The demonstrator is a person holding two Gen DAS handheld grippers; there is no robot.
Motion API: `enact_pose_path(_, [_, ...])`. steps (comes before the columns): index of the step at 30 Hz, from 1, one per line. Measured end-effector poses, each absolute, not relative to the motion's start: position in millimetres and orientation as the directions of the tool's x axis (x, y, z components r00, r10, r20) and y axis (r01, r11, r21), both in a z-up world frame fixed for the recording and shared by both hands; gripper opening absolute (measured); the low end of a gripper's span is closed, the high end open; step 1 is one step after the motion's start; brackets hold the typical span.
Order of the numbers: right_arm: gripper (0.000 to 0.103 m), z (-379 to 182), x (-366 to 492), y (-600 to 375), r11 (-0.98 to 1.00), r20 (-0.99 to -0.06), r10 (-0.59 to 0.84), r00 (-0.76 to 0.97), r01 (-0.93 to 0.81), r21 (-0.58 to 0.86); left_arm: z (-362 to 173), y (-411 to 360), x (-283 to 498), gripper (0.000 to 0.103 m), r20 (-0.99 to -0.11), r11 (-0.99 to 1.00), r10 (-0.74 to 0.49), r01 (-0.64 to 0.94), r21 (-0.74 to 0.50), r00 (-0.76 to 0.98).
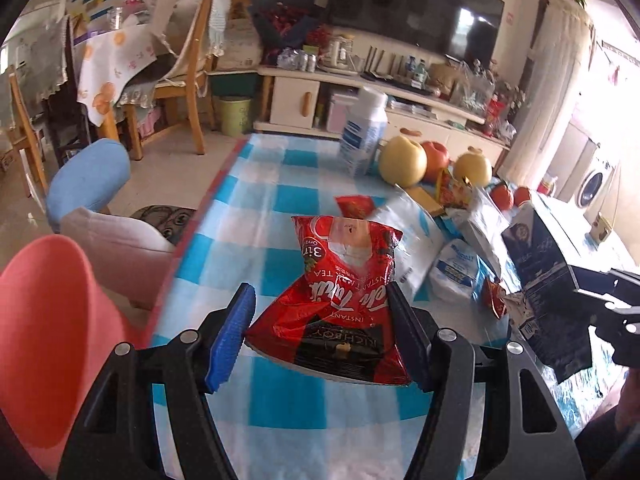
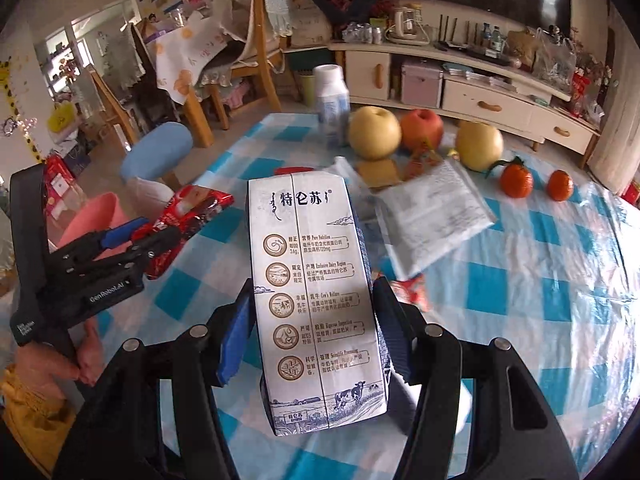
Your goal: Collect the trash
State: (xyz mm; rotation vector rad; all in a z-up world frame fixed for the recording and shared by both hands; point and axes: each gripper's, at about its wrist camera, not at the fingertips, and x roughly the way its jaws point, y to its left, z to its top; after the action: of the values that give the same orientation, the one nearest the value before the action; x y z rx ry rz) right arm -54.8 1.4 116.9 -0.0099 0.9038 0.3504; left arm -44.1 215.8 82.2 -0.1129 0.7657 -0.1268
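Smooth salmon-pink plastic bin (image 1: 52,340) at left table edge, left gripper (image 1: 324,332) half-closed on crinkled glossy red foil tea sachet (image 1: 340,300), right gripper (image 2: 316,336) clamping rectangular white printed milk carton (image 2: 312,300), both lifted over blue-and-white checked tablecloth (image 2: 540,292).

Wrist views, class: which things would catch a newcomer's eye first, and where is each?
The red tea packet sits between the jaws of the left gripper, above the blue-checked tablecloth. The white milk carton fills the middle of the right view, clamped in the right gripper. Behind it, near the table's far edge, stand two yellow pears and a red apple.
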Motion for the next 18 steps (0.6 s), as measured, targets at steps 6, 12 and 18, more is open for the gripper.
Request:
enact_pose_path(6, [0.059,124.9,-50.2,55.6,0.904,-0.744,0.397,0.538,-0.37,0.214,101.3,261.0,-60.0,0.067,-0.635,0.986,-0.093,-0.018,-0.165,0.767])
enact_pose_path(12, [0.059,131.7,-46.2,142.5,0.82,-0.705,0.532,0.468,-0.492,0.292,111.7,333.5,-79.3,0.067,-0.599,0.949,0.081,-0.246,-0.199,0.796])
enact_pose_path(18, [0.06,142.7,-48.3,231.8,0.727,-0.678,0.622,0.392,-0.612,0.312,101.8,411.2,-93.1,0.067,-0.625,0.837,0.257,-0.493,-0.237,0.737])
